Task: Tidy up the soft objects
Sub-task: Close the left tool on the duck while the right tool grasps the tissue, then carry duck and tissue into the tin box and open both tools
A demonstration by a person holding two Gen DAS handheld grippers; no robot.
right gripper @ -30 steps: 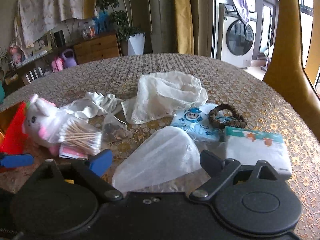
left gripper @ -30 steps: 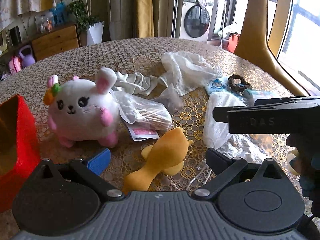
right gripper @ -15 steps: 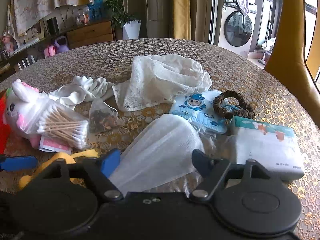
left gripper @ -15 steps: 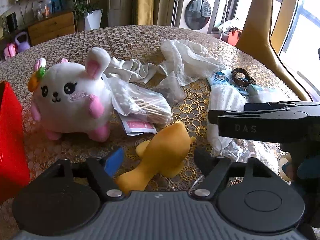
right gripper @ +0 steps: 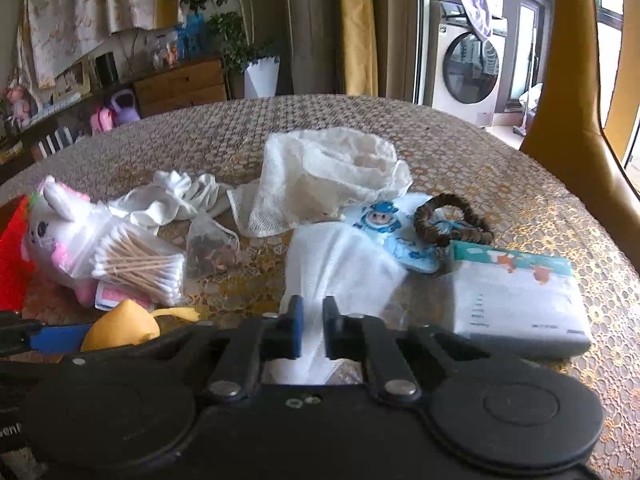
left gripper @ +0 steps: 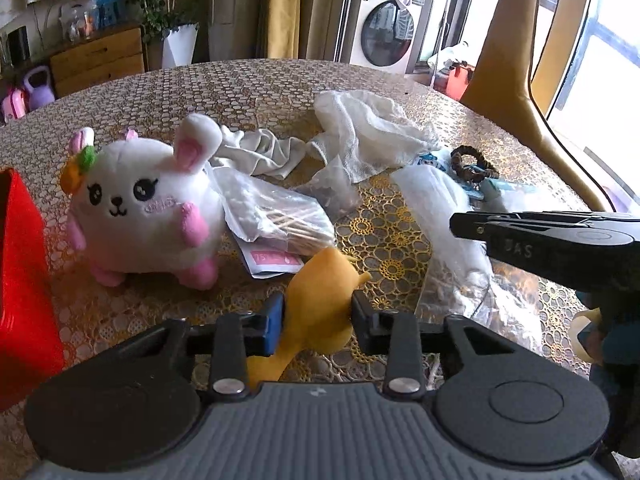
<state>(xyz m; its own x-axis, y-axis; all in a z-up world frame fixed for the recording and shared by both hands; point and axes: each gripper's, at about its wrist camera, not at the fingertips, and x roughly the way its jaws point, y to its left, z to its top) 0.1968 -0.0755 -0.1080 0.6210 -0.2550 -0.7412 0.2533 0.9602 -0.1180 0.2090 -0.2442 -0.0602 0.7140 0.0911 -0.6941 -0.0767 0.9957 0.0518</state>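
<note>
The sorting is looking barely begun: nearly everything is still lying scattered on the desk [left gripper: 256, 92]. The left tongs [left gripper: 316, 318], at the lower middle of the left wrist view, have just been closing and are now squeezing the yellow plush toy [left gripper: 320, 304] between their pads, the toy still resting on the desk. The right tongs [right gripper: 311, 330], at the lower centre of the right wrist view, have likewise been closing and are now pinching the near end of a white mesh cloth [right gripper: 340, 264], which is trailing up toward the middle of that frame. Neither piece is lifted yet, as far as I can judge. Waiting untouched are the white bunny plush [left gripper: 144, 204] at the left, a bag of cotton swabs [left gripper: 272, 216] leaning against it, a crumpled white cloth [right gripper: 332, 176] at the centre, a white sock [right gripper: 172, 196], a small sachet [right gripper: 210, 246], a hair tie [right gripper: 450, 220], a blue cartoon pouch [right gripper: 384, 228] and a tissue pack [right gripper: 516, 296] at the right. A red box [left gripper: 20, 280] is standing at the left edge, probably the place for the soft things, though nothing is showing inside it from here.
</note>
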